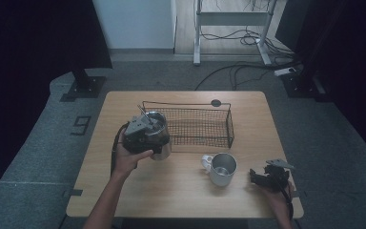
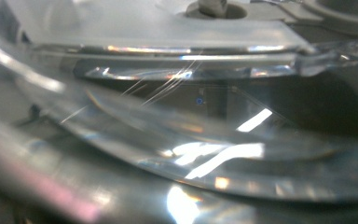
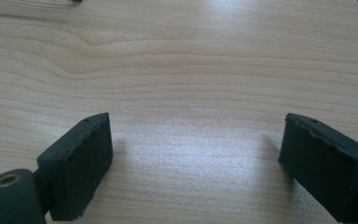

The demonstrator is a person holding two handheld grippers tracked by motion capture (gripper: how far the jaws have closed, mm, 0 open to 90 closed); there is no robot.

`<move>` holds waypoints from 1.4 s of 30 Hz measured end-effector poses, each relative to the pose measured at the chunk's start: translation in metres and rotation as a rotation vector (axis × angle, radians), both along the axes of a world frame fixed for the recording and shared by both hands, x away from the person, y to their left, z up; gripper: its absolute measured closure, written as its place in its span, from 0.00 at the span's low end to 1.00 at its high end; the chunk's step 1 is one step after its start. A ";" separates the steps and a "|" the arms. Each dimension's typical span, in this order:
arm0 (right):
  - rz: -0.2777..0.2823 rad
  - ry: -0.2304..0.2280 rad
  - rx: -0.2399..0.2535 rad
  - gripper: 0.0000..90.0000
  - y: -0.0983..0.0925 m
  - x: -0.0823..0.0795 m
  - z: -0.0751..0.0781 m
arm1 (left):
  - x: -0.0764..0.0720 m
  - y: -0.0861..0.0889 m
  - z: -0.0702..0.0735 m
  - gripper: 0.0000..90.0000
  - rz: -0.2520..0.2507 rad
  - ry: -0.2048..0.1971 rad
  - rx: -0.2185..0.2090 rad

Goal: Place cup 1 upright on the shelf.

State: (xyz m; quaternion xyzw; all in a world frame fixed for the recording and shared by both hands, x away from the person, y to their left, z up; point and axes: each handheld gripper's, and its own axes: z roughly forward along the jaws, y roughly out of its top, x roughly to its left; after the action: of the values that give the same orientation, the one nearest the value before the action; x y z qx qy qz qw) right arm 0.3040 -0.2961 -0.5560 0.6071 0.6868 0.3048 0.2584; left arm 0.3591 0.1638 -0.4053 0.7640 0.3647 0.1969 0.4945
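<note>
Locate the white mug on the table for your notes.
In the high view the white mug stands right of centre on the table, just in front of the wire basket, between the two hands.

Dim high view; left gripper view blurred, streaked with glare.

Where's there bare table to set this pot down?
The near-left wood, between the table edge and the mug, is free. So is the strip left of the pot and the right strip beyond the basket. It is crowded in the middle: pot against basket, mug just below it. The right gripper, open, rests on the near-right corner.
</note>
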 end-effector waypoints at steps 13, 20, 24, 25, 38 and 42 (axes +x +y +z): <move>-0.002 0.000 0.001 0.11 0.000 0.000 0.000 | 0.005 0.000 0.010 0.04 0.001 -0.019 0.000; -0.003 0.000 0.001 0.11 0.000 0.000 0.000 | 0.009 0.001 0.014 0.04 0.007 -0.022 0.009; -0.003 0.000 0.001 0.11 0.000 0.000 0.000 | 0.012 0.000 0.016 0.04 0.008 -0.022 0.013; -0.003 0.000 0.001 0.11 0.000 0.000 0.000 | 0.013 0.000 0.016 0.04 0.008 -0.021 0.013; -0.004 0.001 0.001 0.11 0.000 0.000 0.000 | 0.023 -0.001 0.016 0.04 0.014 -0.018 0.021; -0.004 -0.002 -0.002 0.12 -0.001 0.000 0.000 | 0.027 0.000 0.017 0.04 0.019 -0.016 0.017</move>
State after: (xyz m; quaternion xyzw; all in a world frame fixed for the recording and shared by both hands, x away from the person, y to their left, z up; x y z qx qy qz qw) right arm 0.3037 -0.2967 -0.5558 0.6080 0.6857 0.3043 0.2600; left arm 0.3857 0.1636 -0.3881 0.7631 0.3663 0.2109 0.4889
